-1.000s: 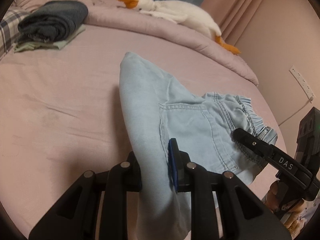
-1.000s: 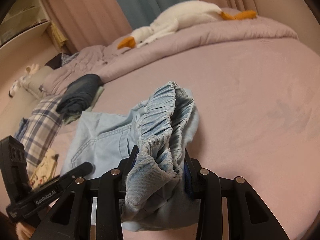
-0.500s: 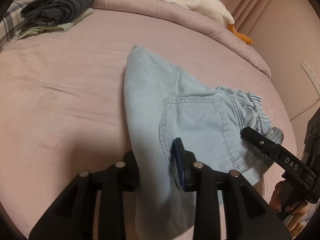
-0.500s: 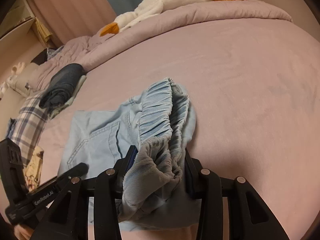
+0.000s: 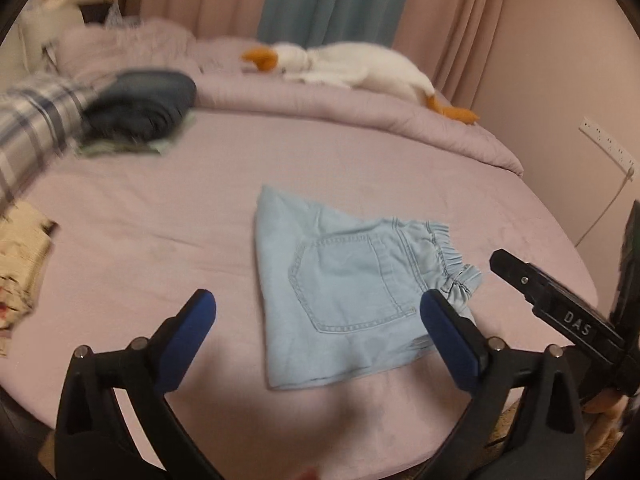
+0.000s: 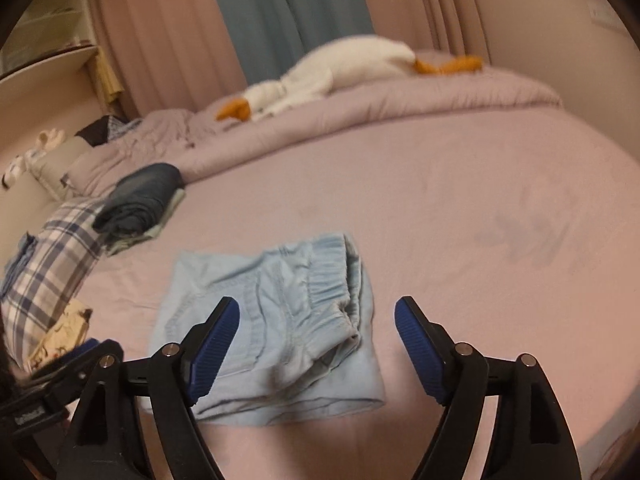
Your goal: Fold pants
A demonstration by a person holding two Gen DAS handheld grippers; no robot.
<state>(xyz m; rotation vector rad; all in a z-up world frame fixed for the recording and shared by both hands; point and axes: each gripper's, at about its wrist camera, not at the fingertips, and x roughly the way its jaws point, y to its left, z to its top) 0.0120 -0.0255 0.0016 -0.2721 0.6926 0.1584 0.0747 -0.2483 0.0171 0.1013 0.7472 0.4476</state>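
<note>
In the left wrist view, the left gripper (image 5: 318, 310) with its black arms and blue pads stands wide and holds nothing; its jaws have just been opening, and the light blue denim pants with the gathered elastic waistband (image 5: 352, 300) lie free on the pink bed sheet (image 5: 152, 216), in a folded packet near the front edge of the bed. The right gripper (image 5: 560, 304) shows at the right, just beside the waistband. A risk here, I think, is that the right blue pad, which overlaps the lower corner of the packet in this picture, catches the cloth and pulls the fold open if the hand moves carelessly. In the right wrist view, the right gripper (image 6: 318, 320) is also wide and empty, its jaws having just been opening too, with the pants (image 6: 272, 320) lying ahead of the pads. The waistband layer looks bulky and a little bunched, so it may spring up or slide off the layer below. The packet also lies close to the bed edge, so a push could send it over.
</note>
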